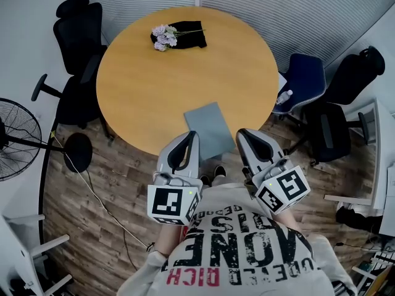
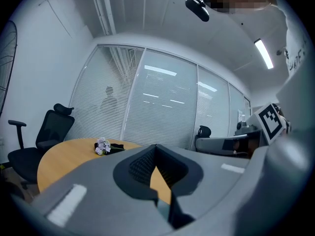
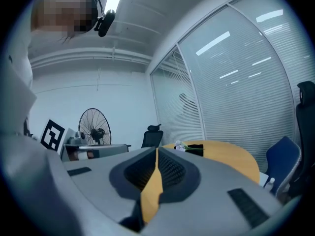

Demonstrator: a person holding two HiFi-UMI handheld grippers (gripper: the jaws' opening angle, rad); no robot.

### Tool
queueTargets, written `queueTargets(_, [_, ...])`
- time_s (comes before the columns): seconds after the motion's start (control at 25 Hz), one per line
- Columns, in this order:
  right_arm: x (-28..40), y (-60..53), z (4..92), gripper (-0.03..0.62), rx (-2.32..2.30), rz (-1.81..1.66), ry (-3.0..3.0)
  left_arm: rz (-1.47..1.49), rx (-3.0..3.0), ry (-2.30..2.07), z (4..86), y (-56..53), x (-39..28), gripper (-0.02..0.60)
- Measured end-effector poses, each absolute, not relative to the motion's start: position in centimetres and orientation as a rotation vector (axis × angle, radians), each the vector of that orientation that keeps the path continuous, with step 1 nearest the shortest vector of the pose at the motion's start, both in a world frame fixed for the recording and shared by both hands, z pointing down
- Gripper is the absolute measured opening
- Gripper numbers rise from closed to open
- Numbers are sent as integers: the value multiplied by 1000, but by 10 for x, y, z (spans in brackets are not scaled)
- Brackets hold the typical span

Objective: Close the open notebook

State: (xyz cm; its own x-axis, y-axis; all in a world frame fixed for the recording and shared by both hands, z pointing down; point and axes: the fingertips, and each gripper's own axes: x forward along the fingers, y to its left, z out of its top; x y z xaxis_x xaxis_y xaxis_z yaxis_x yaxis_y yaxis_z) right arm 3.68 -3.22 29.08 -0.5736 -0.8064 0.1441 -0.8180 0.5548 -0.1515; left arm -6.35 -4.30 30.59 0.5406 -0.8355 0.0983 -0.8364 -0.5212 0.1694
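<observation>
Grey and flat, the notebook (image 1: 210, 128) lies on the round wooden bench (image 1: 142, 85), at the rim nearest me, with one plain cover facing up; my left gripper (image 1: 194, 137) hangs at the notebook's left edge, its jaws clenched together with nothing between them; my right gripper (image 1: 242, 133) hangs at the notebook's right edge, its jaws likewise pressed together and empty; whether either tip touches the cover I cannot tell; far beyond the notebook, across the bench, a sprig of pale purple flowers (image 1: 163, 38) rests against a black cloth (image 1: 190, 36); right of the notebook, off the bench, stands a blue chair (image 1: 307, 79); left of the notebook, also off the bench, a black office chair (image 1: 77, 39) and a floor fan (image 1: 15, 138) stand on the wooden floor.
</observation>
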Motion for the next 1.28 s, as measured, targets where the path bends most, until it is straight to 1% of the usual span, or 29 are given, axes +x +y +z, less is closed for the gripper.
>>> queueTargets(0.64, [6, -28, 288, 20, 1405, 259, -2707, -27, 2590, -1424, 315, -33, -92, 11])
queueTargets(1.28, [-6, -36, 294, 20, 1383, 246, -2646, -60, 2563, -1311, 335, -46, -89, 11])
